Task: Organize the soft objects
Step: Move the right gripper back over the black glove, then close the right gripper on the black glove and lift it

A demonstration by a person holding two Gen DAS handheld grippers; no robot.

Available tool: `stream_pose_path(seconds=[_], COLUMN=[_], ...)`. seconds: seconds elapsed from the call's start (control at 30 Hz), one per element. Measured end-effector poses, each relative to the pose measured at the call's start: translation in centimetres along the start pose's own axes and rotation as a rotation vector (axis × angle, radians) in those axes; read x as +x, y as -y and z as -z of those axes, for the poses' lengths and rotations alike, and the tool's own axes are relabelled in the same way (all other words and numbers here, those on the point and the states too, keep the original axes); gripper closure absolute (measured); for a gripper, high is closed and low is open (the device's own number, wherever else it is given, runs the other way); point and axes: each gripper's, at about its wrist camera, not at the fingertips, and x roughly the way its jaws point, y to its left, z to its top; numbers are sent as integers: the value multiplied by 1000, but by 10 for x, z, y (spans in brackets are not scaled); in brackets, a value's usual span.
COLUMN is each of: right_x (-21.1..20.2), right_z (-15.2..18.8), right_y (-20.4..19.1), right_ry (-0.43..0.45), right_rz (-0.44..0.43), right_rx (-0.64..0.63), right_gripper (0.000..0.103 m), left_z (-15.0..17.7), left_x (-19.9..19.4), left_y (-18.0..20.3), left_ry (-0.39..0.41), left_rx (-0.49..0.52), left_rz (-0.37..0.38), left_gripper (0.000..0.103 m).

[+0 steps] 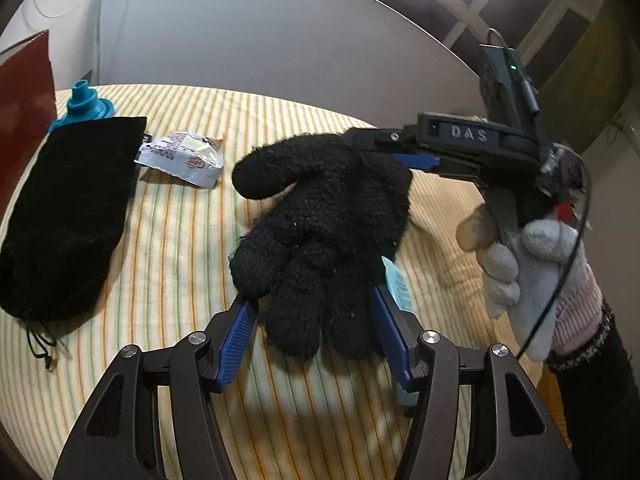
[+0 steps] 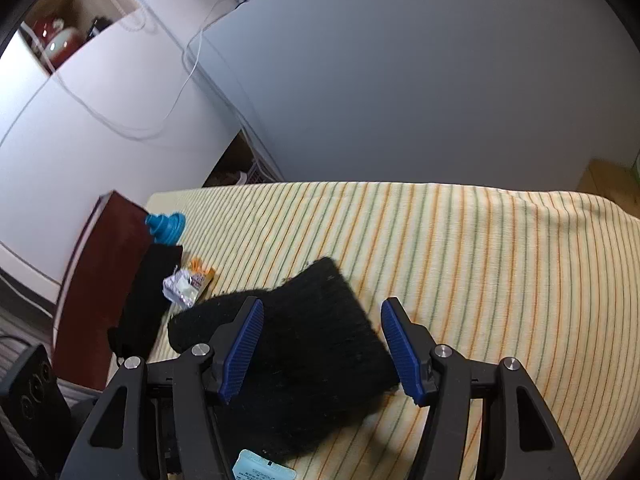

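In the left wrist view, the far left of the frame holds a dark red flat board (image 1: 24, 108) standing at the edge, then a teal ribbed plastic funnel (image 1: 86, 102) and, just below it, a black velvet drawstring pouch (image 1: 68, 216) lying lengthwise. A crumpled silver and orange snack wrapper (image 1: 182, 156) sits just right of the pouch's top. Bare striped cloth lies between pouch and glove.

At centre lies the one fuzzy black knitted glove (image 1: 320, 236), fingers toward the camera, on the cream bedcover with orange and green stripes (image 1: 180, 240). The left gripper (image 1: 316, 340) stands spread, its blue ribbed pads on either side of the glove's fingertips, not pressing them (a pale blue label (image 1: 400, 292) shows by the right pad).

At the right, a hand in a grey and pink knitted glove (image 1: 536, 268) carries the right gripper (image 2: 322, 344), also spread, over the glove's cuff; whether its pads touch the cuff I cannot tell. Right of it the cover is open up to its far edge, where a pale grey wall (image 2: 400, 80) rises.
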Motion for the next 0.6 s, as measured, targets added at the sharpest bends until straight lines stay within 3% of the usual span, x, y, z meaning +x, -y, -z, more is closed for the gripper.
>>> stream_pose_path(seconds=[0.1, 0.2, 0.3, 0.4, 0.47, 0.6], right_x=[-1, -4, -9, -14, -18, -25], right_z=[3, 6, 7, 9, 10, 9], right_y=[-6, -10, -11, -11, -12, -13], right_ry=[6, 14, 23, 30, 37, 45], right_rz=[27, 59, 70, 94, 103, 97], right_rx=[-34, -68, -80, -96, -100, -93], right_gripper=[47, 55, 65, 76, 86, 93], left_z=[-3, -3, -2, -1, 0, -1], left_x=[3, 3, 3, 0, -1, -5], left_y=[1, 5, 4, 5, 5, 3], left_ry=[-2, 6, 11, 24, 31, 51], left_rx=[9, 37, 27, 44, 51, 54], left_rz=[-15, -52, -60, -83, -78, -69], left_gripper=[47, 66, 72, 92, 93, 96])
